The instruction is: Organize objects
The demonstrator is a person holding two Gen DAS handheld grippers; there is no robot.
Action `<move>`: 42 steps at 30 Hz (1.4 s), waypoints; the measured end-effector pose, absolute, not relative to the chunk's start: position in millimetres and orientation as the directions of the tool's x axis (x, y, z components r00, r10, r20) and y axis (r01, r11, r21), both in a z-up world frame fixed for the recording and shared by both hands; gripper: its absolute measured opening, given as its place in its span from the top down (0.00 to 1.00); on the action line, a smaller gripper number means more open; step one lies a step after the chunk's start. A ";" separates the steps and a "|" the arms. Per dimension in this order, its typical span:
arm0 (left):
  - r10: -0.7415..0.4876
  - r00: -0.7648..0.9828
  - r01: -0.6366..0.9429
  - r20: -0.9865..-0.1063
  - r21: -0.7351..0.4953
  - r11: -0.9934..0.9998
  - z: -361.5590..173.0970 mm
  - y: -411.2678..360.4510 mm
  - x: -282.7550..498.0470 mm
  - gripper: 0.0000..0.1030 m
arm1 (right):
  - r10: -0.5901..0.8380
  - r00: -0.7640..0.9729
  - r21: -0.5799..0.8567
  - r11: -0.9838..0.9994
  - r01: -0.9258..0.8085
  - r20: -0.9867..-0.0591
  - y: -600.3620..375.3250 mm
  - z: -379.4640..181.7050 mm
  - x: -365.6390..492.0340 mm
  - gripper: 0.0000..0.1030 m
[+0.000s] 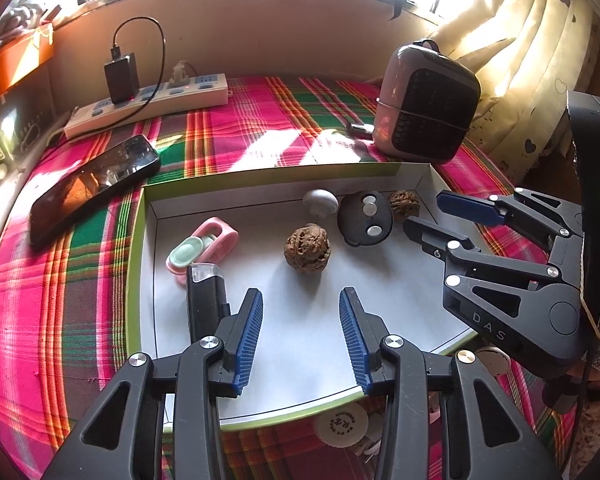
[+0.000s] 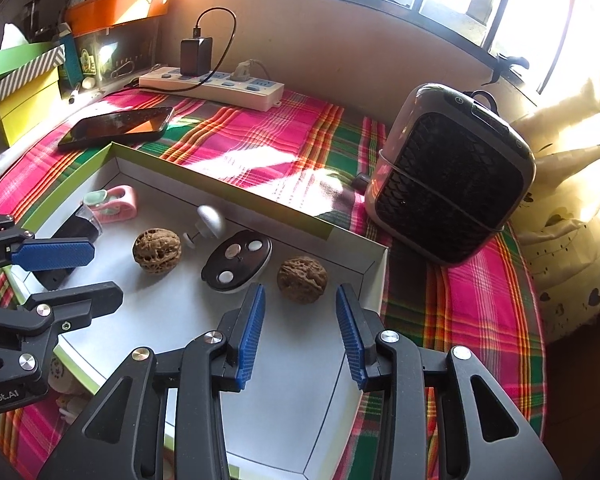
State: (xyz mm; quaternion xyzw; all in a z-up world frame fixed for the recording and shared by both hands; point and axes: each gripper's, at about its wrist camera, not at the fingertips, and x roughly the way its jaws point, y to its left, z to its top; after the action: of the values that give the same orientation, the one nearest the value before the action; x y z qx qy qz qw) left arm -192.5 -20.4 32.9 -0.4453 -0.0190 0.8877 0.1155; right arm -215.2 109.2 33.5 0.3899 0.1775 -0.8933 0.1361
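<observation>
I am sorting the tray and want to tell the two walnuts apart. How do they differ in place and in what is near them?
The first walnut lies near the middle of the tray, on open floor; the second walnut lies close to the tray's right corner. The first has the grey mushroom-shaped knob behind it; the second lies just ahead of the open right gripper. The black oval disc lies between them. Both are brown, wrinkled, and untouched.

The black case [image 1: 206, 304] sits partly hidden behind the left hand-held gripper [image 1: 300, 332].

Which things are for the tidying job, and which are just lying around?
For the job: box, two walnuts, pink clip, black disc, grey knob.

Lying about: phone, power strip, fan, cloth.
</observation>
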 end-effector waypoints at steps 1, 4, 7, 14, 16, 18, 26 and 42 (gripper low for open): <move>0.217 -0.582 -0.189 -0.783 -0.129 -0.973 34.2 -20.2 -190.6 0.63 | -0.106 -0.662 -0.208 -0.902 0.379 -0.742 109.7 34.7 -213.4 0.63; 0.212 -0.593 -0.190 -0.777 -0.120 -0.974 37.8 -20.0 -184.7 0.63 | -0.114 -0.668 -0.196 -0.908 0.371 -0.735 111.9 38.4 -207.4 0.63; 0.213 -0.602 -0.189 -0.770 -0.122 -0.974 41.3 -21.4 -178.8 0.63 | -0.122 -0.677 -0.181 -0.915 0.360 -0.726 115.1 43.0 -200.4 0.63; 0.207 -0.620 -0.189 -0.757 -0.112 -0.976 46.8 -21.6 -162.0 0.63 | -0.137 -0.695 -0.147 -0.931 0.333 -0.706 123.2 52.2 -181.3 0.62; 0.201 -0.631 -0.189 -0.750 -0.103 -0.977 49.3 -21.3 -154.8 0.63 | -0.147 -0.699 -0.130 -0.936 0.327 -0.700 126.1 54.4 -174.2 0.59; 0.197 -0.642 -0.192 -0.741 -0.093 -0.977 51.8 -21.7 -147.5 0.63 | -0.149 -0.704 -0.121 -0.940 0.319 -0.694 128.6 56.4 -166.2 0.58; 0.222 -0.655 -0.198 -0.722 -0.119 -0.973 52.2 -31.9 -118.4 0.62 | -0.148 -0.721 -0.063 -0.964 0.258 -0.676 146.9 59.3 -131.5 0.57; 0.333 -0.600 -0.266 -0.727 -0.211 -0.941 31.2 -46.8 -91.2 0.59 | -0.079 -0.706 0.031 -0.996 0.080 -0.704 167.5 40.0 -82.6 0.45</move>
State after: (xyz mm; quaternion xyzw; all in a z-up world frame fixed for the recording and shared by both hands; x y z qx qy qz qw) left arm -91.2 -46.8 31.2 -0.4146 -0.0401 0.8935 0.1676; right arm -82.6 167.5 40.0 0.3810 0.0008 -0.9236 0.0430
